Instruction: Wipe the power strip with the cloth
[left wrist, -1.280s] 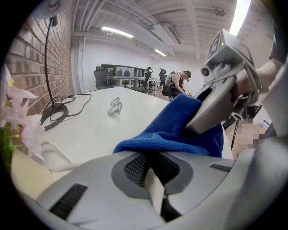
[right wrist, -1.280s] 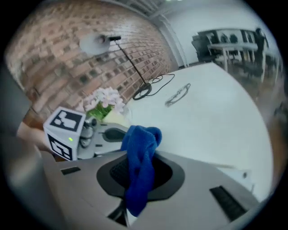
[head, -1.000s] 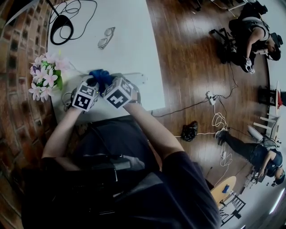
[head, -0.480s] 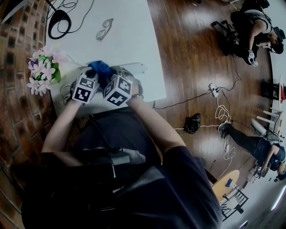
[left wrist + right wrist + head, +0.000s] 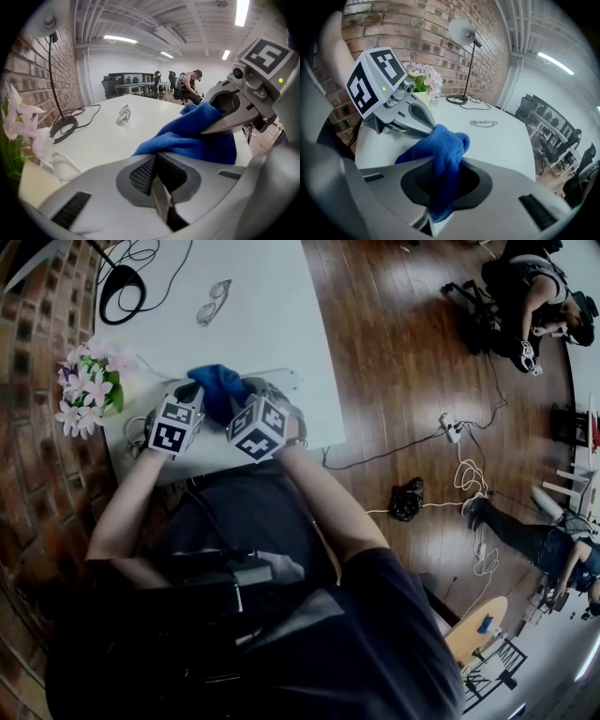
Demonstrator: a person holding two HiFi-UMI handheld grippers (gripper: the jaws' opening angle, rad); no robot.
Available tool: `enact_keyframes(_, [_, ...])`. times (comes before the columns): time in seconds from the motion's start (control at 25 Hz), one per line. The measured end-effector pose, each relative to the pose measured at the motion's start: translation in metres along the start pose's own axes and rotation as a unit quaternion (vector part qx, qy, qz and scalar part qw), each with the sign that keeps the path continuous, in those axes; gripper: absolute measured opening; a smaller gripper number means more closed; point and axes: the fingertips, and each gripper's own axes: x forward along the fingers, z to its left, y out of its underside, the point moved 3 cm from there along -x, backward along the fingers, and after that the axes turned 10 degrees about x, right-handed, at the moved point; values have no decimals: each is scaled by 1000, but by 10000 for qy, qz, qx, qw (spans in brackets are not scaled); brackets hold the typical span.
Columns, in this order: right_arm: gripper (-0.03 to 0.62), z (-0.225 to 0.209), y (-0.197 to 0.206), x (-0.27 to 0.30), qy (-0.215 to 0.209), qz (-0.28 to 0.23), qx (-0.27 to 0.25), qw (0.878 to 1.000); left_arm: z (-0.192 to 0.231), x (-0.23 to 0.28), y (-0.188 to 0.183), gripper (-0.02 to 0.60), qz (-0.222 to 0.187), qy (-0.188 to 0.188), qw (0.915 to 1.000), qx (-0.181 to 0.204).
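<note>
A blue cloth (image 5: pixel 220 390) hangs bunched between my two grippers over the white table (image 5: pixel 272 315). My right gripper (image 5: pixel 440 187) is shut on a thick fold of the cloth (image 5: pixel 445 150), which rises out of its jaws. My left gripper (image 5: pixel 157 157) is shut, its tips pinching the near edge of the cloth (image 5: pixel 192 140). In the head view the left gripper (image 5: pixel 192 399) and the right gripper (image 5: pixel 246 401) stand close together near the table's front edge. Just beyond them lies the white power strip (image 5: pixel 281 381), half hidden by the cloth.
A pot of pink flowers (image 5: pixel 84 390) stands at the table's left edge by the brick wall. A pair of glasses (image 5: pixel 213 303) and a lamp base with its cable (image 5: pixel 122 282) lie further back. Cables and another power strip (image 5: pixel 448 432) are on the wooden floor, where people sit.
The right gripper has shifted a little to the right and rolled, drawing the cloth with it. The left gripper has stayed in place.
</note>
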Motion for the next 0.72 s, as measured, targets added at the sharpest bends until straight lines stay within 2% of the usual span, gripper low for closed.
enact_keyframes(0.44, [54, -23, 16, -14, -46, -48, 203, 9998, 0, -2, 1, 12, -85, -266, 9995, -168])
enact_keyframes(0.72, [53, -37, 26, -22, -105, -12, 250, 9996, 0, -2, 1, 12, 85, -404, 9989, -222])
